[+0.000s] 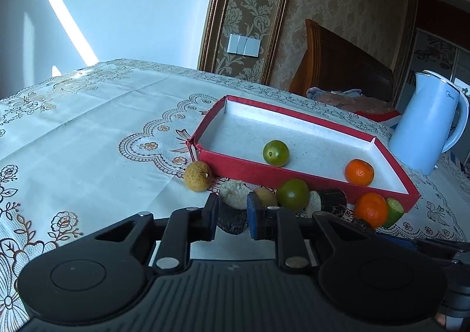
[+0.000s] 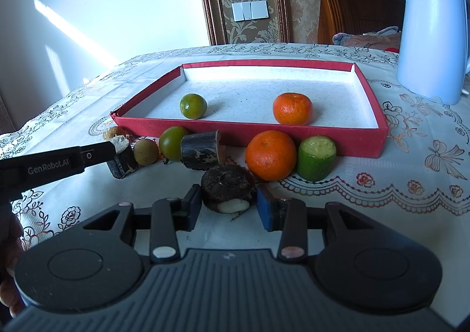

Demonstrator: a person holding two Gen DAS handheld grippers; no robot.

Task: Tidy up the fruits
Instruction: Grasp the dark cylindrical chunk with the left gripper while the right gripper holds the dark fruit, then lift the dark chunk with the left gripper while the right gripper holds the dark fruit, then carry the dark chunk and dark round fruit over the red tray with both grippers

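A red tray [image 2: 364, 142] with a white floor holds a green fruit [image 2: 193, 106] and an orange [image 2: 292, 108]. In front of it lie a longan [image 2: 146, 151], a green fruit [image 2: 171, 143], a dark sugarcane piece [image 2: 201, 149], an orange [image 2: 270, 155] and a cucumber piece [image 2: 315, 158]. My left gripper [image 1: 232, 216] is closed on a dark sugarcane piece [image 1: 232, 220]; it also shows in the right wrist view [image 2: 122, 162]. My right gripper [image 2: 229, 208] is open around a dark water chestnut [image 2: 227, 185], pads apart from it. The tray also shows in the left wrist view [image 1: 249, 169].
A white electric kettle [image 2: 429, 29] stands to the right behind the tray. A second longan [image 1: 197, 176] lies left of the tray's near corner. The table has a lace-patterned cloth [image 1: 88, 132]. A wooden headboard [image 1: 337, 61] and wall are behind.
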